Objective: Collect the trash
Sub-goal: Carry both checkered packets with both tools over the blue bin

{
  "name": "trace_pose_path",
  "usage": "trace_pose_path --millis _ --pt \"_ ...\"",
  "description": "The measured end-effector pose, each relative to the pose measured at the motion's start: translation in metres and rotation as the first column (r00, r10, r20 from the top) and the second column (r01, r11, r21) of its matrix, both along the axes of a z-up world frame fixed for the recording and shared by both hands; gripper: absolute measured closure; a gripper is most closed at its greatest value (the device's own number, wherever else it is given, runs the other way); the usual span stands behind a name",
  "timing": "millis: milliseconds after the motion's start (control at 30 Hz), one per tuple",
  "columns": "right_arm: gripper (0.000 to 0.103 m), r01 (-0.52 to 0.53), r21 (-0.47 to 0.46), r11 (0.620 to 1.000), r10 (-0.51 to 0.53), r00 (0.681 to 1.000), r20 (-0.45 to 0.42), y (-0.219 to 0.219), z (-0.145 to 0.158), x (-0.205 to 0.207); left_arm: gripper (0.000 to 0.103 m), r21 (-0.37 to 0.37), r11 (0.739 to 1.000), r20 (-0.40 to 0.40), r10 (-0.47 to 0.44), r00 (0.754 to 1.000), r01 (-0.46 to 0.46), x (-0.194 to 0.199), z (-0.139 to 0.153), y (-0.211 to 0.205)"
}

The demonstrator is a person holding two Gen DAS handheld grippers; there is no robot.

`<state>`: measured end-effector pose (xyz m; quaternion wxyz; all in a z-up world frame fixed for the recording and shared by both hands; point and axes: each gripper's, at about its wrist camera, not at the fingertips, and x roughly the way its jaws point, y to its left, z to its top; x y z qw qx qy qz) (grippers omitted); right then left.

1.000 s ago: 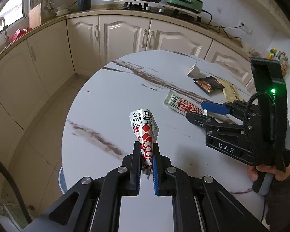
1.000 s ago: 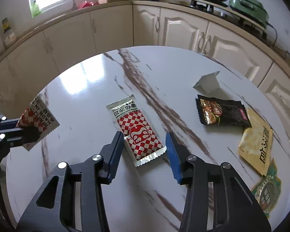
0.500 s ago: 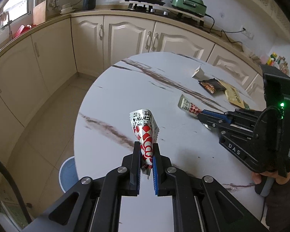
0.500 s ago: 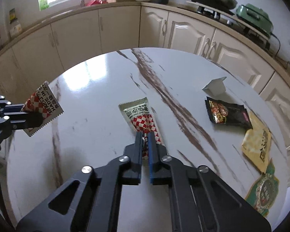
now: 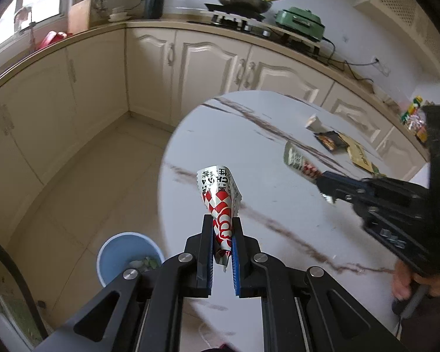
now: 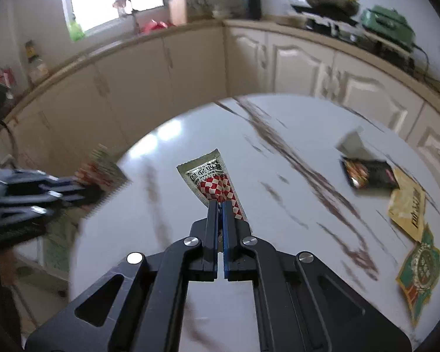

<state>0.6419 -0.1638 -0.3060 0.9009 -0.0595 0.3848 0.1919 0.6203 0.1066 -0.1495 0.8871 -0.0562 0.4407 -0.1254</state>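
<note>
Left gripper: pointed steeply downward, jaws clamped on a wrapper.
Right gripper: angled downward, jaws pressed together on a packet.
Hand: wrapped around right gripper's handle.

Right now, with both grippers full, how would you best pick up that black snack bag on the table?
Pinch the black snack bag by its near crimped edge, coming low from the table's open middle. It lies flat, and its far side butts a yellow packet and a white scrap.
</note>
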Motion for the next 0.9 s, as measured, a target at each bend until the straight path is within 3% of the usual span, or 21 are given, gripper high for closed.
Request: trace_pose_path --millis 200,400,533,667,900 --pt "0.1 -0.059 0.111 0.992 0.055 0.998 0.036 0.075 0.022 -0.026 0.097 -0.005 0.994 -0.002 0.109 0.994 -0.109 -0.028 -0.005 0.056" --pt "0.1 -0.071 0.186 0.98 0.078 0.996 -0.031 0.156 0.005 -0.026 0.097 -0.011 0.962 -0.04 0.272 0.961 -0.273 -0.055 -0.027 0.128" --pt "0.1 -0.102 0.162 0.981 0.117 0.99 -0.084 0.208 -0.023 -0.023 0.096 0.008 0.941 -0.103 0.336 0.936 -0.337 -0.055 -0.058 0.159" --pt "0.1 -0.106 0.079 0.991 0.116 0.985 -0.126 0.245 -0.057 -0.011 0.096 0.008 0.936 -0.191 0.347 0.918 -0.352 -0.036 -0.098 0.177" --pt "0.097 -0.091 0.029 0.995 0.095 0.974 -0.204 0.267 -0.111 0.025 0.096 0.013 0.931 -0.292 0.352 0.889 -0.364 0.001 -0.151 0.199"
